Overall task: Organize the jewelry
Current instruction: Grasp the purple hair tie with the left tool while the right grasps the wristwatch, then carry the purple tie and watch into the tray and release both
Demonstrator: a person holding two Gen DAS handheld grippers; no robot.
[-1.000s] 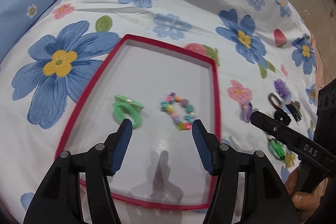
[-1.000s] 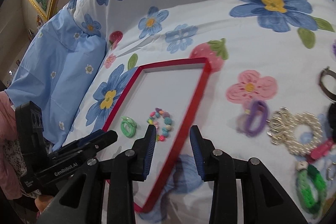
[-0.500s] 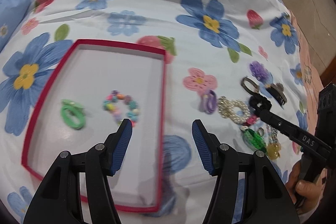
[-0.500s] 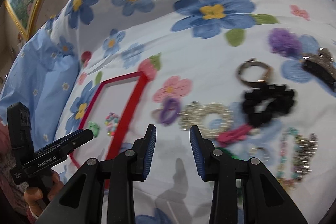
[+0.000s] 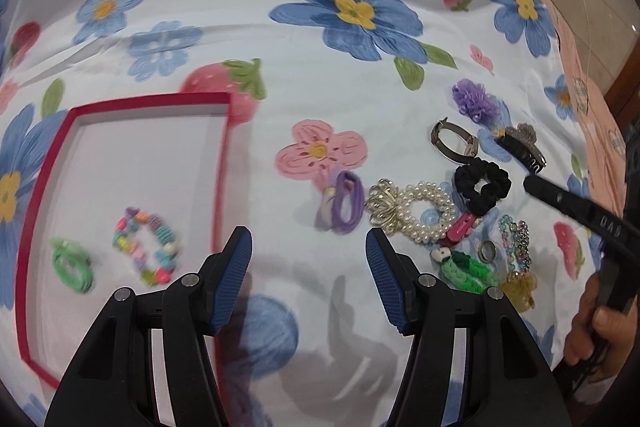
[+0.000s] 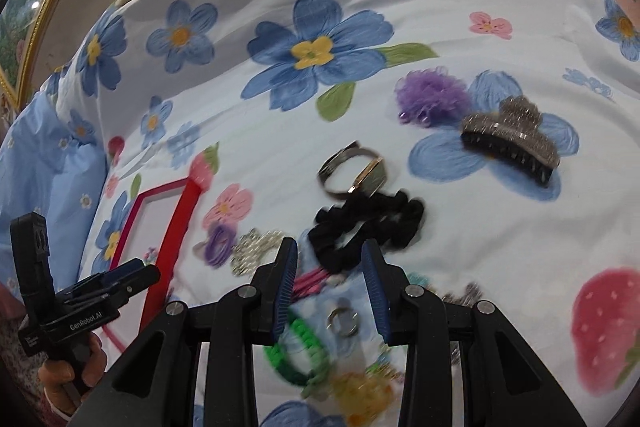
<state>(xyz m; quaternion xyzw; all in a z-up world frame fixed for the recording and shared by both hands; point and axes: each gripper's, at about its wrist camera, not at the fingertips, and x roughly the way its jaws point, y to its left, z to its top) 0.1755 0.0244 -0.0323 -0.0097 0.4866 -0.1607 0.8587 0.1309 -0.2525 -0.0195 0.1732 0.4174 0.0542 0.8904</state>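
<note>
A red-rimmed white tray [image 5: 222, 163] lies on the floral bedsheet and holds a green hair tie [image 5: 72, 265] and a multicolour bead bracelet [image 5: 146, 251]. To its right lie a purple hair tie [image 5: 346, 201], a pearl bracelet [image 5: 420, 213], a black scrunchie [image 5: 482, 187], a metal bangle [image 5: 454, 141] and a small ring [image 6: 342, 321]. My left gripper [image 5: 308, 279] is open and empty above the sheet between the tray and the pile. My right gripper [image 6: 330, 289] is open and empty just above the ring, near the black scrunchie [image 6: 368, 223].
A glittery claw clip [image 6: 512, 141], a purple pom-pom tie [image 6: 430, 97], a green braided band [image 6: 298, 351], a pink clip [image 5: 462, 227] and a yellow piece [image 5: 520, 289] lie in the pile. A blue pillow [image 6: 44, 163] sits at the left. The bed edge is on the right.
Both grippers swung right, away from the tray toward the jewellery pile. The right gripper moved over the ring and scrunchie. Both stayed open and empty.
</note>
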